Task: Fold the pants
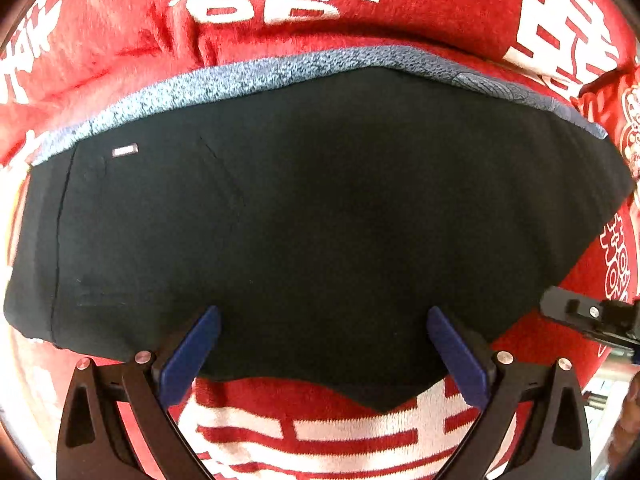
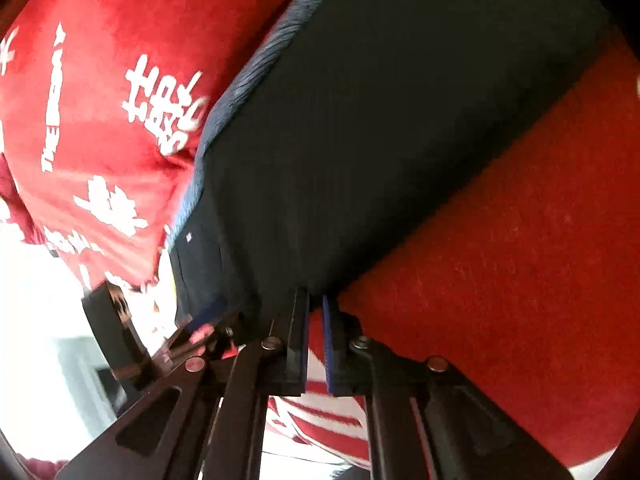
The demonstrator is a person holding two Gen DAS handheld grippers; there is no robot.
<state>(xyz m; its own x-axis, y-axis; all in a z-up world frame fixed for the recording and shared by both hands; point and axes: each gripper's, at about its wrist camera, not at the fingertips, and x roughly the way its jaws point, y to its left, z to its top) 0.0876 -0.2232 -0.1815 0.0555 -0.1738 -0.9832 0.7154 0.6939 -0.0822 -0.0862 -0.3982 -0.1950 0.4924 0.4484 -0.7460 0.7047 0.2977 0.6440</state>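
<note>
The black pants point(image 1: 320, 208) lie folded flat on the red blanket, with a grey-blue inner lining point(image 1: 248, 76) showing along the far edge and a small white tag point(image 1: 125, 150) near the left. My left gripper point(image 1: 323, 316) is open, its blue fingers point(image 1: 192, 352) resting over the near edge of the pants, holding nothing. In the right wrist view the pants point(image 2: 380, 140) run diagonally. My right gripper point(image 2: 316, 300) is nearly shut at the pants' near edge; a narrow gap shows between the pads and I cannot tell if cloth is pinched.
A red blanket point(image 1: 120, 40) with white characters covers the surface on all sides of the pants. The right gripper's black body point(image 1: 588, 316) shows at the right edge of the left wrist view. The left gripper's frame point(image 2: 116, 332) shows at lower left in the right wrist view.
</note>
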